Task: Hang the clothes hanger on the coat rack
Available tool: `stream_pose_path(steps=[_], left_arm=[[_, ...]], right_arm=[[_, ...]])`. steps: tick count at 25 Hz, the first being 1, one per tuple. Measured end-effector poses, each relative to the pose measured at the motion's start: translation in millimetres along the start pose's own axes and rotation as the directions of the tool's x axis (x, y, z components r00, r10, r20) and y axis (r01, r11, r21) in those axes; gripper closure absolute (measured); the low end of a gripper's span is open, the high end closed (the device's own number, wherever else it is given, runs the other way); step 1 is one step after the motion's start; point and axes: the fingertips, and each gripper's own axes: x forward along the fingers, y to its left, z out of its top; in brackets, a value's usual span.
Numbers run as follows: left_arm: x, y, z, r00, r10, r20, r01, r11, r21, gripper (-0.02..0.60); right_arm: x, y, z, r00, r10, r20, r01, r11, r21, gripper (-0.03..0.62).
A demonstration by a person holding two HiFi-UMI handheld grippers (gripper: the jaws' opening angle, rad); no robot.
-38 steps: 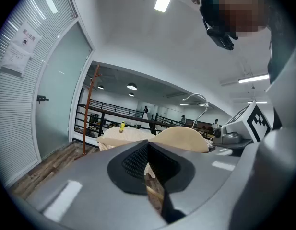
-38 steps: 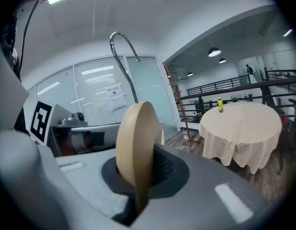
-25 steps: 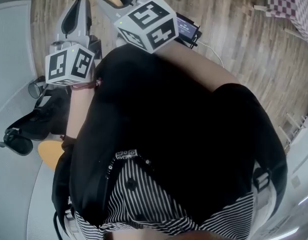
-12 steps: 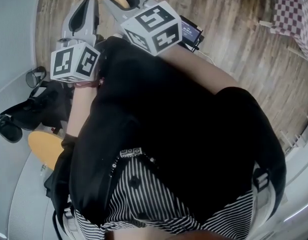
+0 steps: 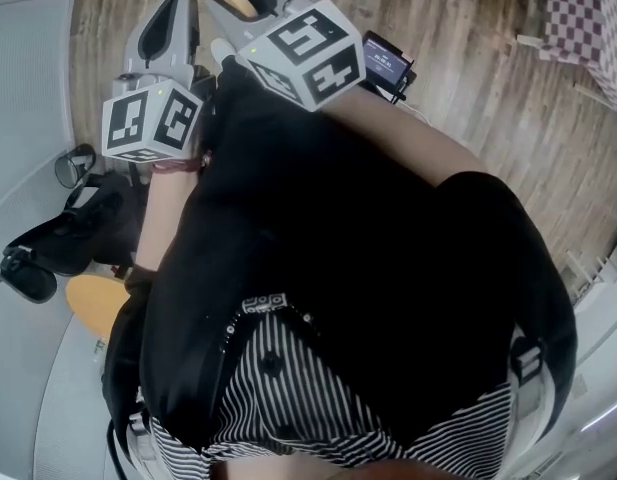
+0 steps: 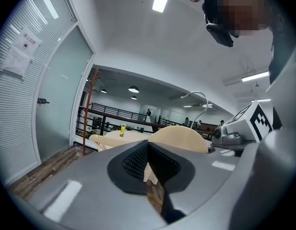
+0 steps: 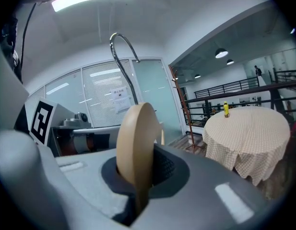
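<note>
The right gripper (image 7: 138, 176) has its jaws pressed on the wooden clothes hanger (image 7: 136, 147), which stands upright on its edge between the pads, and the metal hook (image 7: 121, 56) rises above it and bends over toward the right. The left gripper (image 6: 150, 169) is beside it with the jaws drawn together, only a thin slit between them, and it holds nothing. The hanger is in the air in front of the person, well apart from the reddish coat rack (image 7: 183, 107) that stands near the glass wall, so I judge that the step in hand is carrying it there. To do this well, the grip should stay firm so the hanger does not tilt. The opening of the hook should face a peg of the rack, come above it and then go down onto it. The round table with the checked cloth (image 7: 248, 133) stands near the way, so the approach should pass beside it.
</note>
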Motion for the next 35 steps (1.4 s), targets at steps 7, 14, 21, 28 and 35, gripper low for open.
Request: stream_pose_path(steps=[7,14,21,28,35], left_arm=[[34.3,42.2,13.4,0.997,-0.071,0.006,0.071,0.997,-0.009,0.578],[90.3,93.9,33.4,0.993,-0.114,-0.001,0.114,0.993,-0.014,0.578],[122.5,167.5,64.3,0.989,-0.147,0.002,0.147,0.989,-0.031,0.579],[155.2,242.4,85.5,0.985,-0.175,-0.007,0.175,0.984,-0.043,0.578],[175.0,326.5,102.8,0.982,-0.189,0.000,0.189,0.981,-0.040,0.579]], right_arm=[[42.0,-22.7,19.4,0.997,-0.077,0.010,0.076,0.997,0.013,0.592],[97.1,-59.9,49.6,0.992,-0.126,0.013,0.126,0.992,0.014,0.592],[169.0,-76.8,88.9,0.986,-0.169,0.014,0.169,0.985,0.021,0.592],[247.3,-88.9,118.8,0.982,-0.191,0.007,0.190,0.981,0.028,0.592],[320.4,-96.8,145.5,0.971,-0.236,0.032,0.234,0.971,0.041,0.592]])
